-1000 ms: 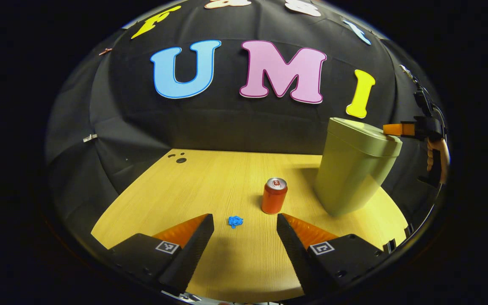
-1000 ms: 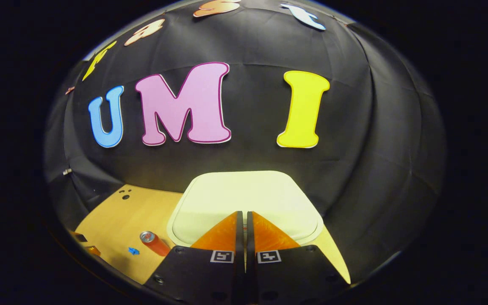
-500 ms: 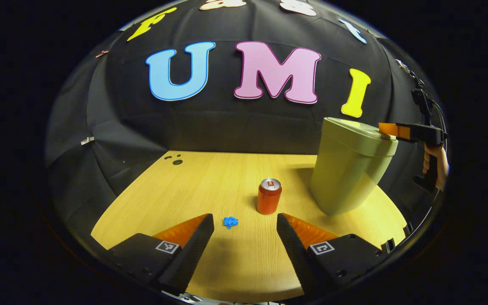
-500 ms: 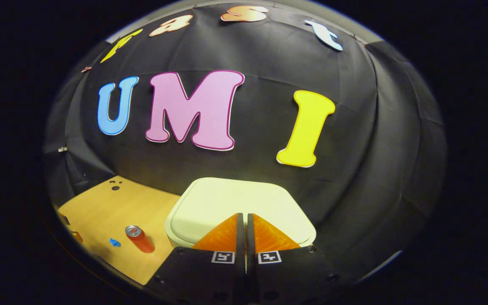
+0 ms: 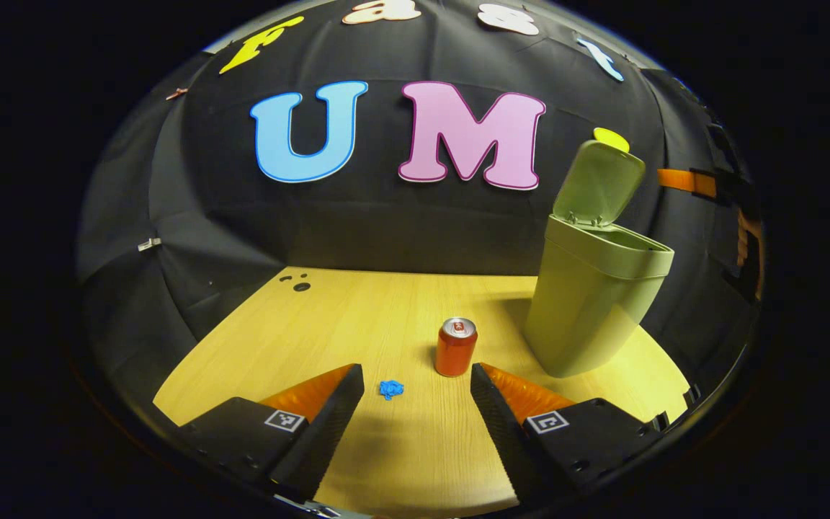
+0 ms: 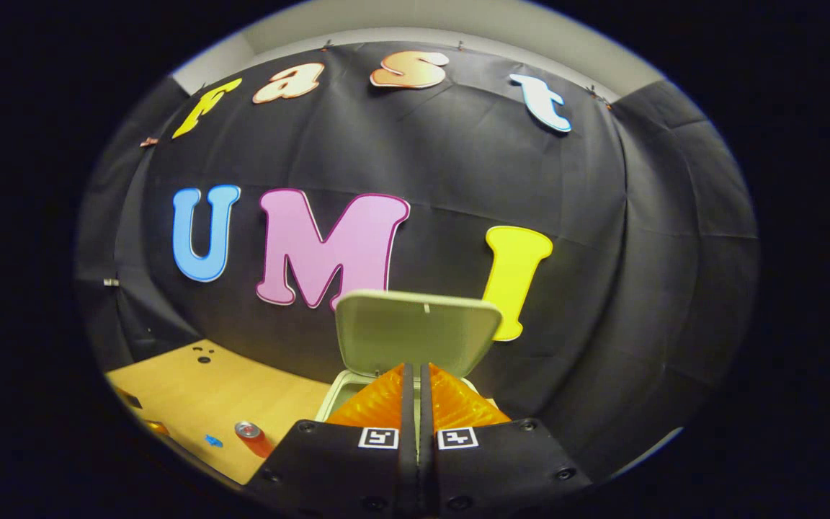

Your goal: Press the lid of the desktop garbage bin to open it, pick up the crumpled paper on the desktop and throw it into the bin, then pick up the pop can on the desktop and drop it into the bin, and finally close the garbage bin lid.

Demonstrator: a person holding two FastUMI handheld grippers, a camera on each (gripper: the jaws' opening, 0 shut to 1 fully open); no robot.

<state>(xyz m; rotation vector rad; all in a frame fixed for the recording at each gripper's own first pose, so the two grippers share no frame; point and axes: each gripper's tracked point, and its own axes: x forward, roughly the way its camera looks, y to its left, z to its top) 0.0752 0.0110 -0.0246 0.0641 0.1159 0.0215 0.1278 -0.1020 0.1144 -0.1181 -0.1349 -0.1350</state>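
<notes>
On the table [image 5: 256, 339]: crumpled paper [image 5: 390, 389] just ahead of the left tongs [image 5: 417, 382], released and spread wide; pop can [image 5: 455, 347] upright just beyond, near the bin [image 5: 588, 303], lid [image 5: 597, 182] standing raised. Above the bin's near rim, right tongs [image 6: 415, 375] clenched on nothing. Paper likely featherlight and soft, best pinched across its middle; can probably light, smooth and slippery, easily toppled, best taken at mid-body.

Strong overhead light is thrown on the wooden table [image 5: 357, 317], bright ahead of the left gripper [image 5: 417, 389]; short soft shadows are cast beside the pop can [image 5: 455, 347] and garbage bin [image 5: 591, 299]. Focus is sharp centrally. Heavy fisheye bending and darkening are seen toward the edges.
</notes>
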